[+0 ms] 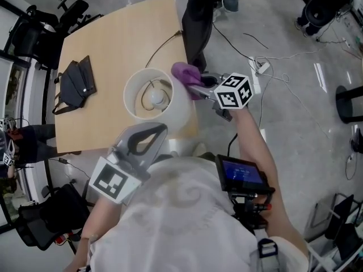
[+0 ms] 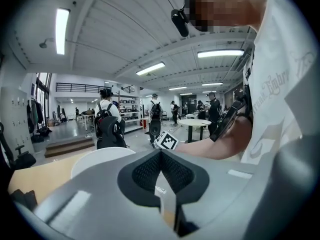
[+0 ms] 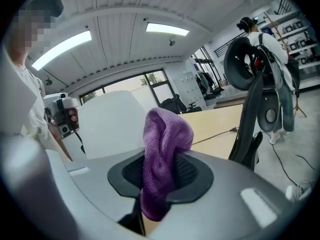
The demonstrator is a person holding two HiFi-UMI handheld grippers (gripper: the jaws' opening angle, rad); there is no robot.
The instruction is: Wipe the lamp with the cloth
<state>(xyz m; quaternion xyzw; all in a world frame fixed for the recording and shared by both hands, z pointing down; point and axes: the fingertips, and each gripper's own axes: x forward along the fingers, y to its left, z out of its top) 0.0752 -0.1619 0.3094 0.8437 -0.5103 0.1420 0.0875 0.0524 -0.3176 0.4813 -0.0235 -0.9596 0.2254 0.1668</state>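
A lamp with a round white shade (image 1: 180, 109) stands near the right edge of the wooden table (image 1: 113, 38); its bulb (image 1: 157, 98) shows through the open top. My right gripper (image 1: 197, 89) is shut on a purple cloth (image 1: 186, 73), which rests against the shade's far right rim. In the right gripper view the cloth (image 3: 162, 144) bulges up between the jaws, with the shade (image 3: 110, 124) just behind it. My left gripper (image 1: 163, 128) hangs at the shade's near side, jaw tips touching and nothing between them. In the left gripper view the shade (image 2: 97, 159) lies just past the tips.
A black bag (image 1: 76, 85) lies on the table's left part. The lamp's cord (image 1: 161, 43) runs to the far edge, where a dark chair (image 1: 199, 16) stands. A power strip and cables (image 1: 262, 67) lie on the floor at right. People stand far back in the room.
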